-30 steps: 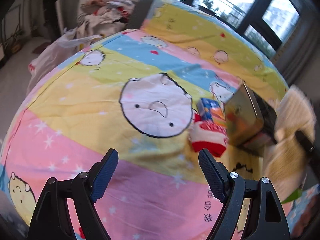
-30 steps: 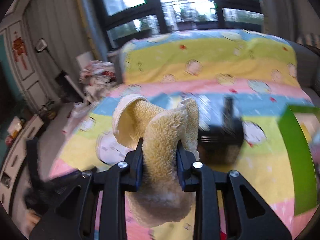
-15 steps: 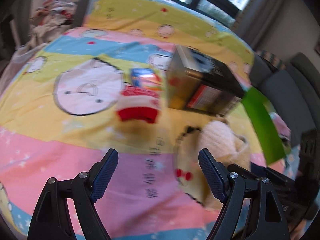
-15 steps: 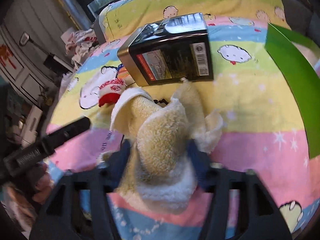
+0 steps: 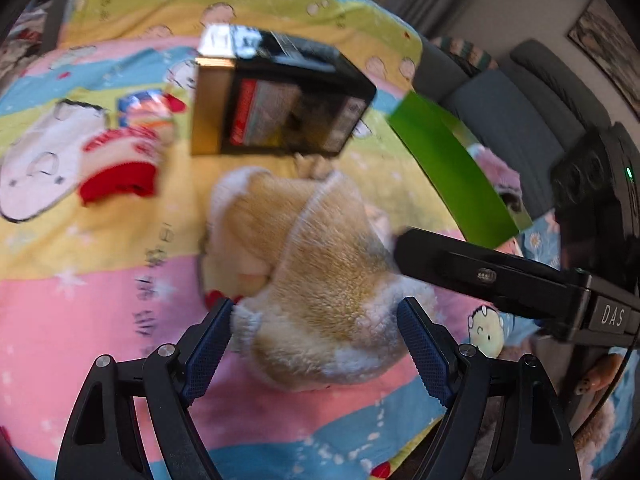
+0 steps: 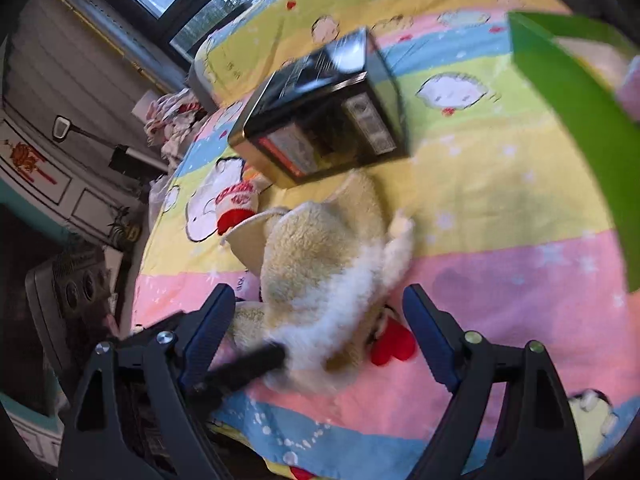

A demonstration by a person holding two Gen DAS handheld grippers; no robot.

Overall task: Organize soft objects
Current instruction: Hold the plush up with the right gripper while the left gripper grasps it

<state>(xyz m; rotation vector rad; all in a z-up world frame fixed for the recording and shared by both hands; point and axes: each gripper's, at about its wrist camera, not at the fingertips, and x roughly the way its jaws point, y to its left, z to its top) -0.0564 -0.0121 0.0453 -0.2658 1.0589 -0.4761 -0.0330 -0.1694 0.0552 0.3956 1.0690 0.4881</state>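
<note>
A fluffy beige and white plush piece lies on the cartoon bedsheet, just in front of a black and gold box. My left gripper is open, its fingers either side of the plush's near end. My right gripper is opening, with the plush loose between its jaws and no pad pressing on it. One finger of the right gripper lies against the plush's right side in the left wrist view. A red and white sock-like item lies to the left.
A colourful packet lies behind the red and white item. A green bin stands at the right with something pink in it. Grey cushions lie beyond the bed. A clothes pile sits off the bed's far left.
The right gripper came down, opened and let go of the plush, which now rests on the sheet. The left gripper swung right from the red and white item to the plush.
</note>
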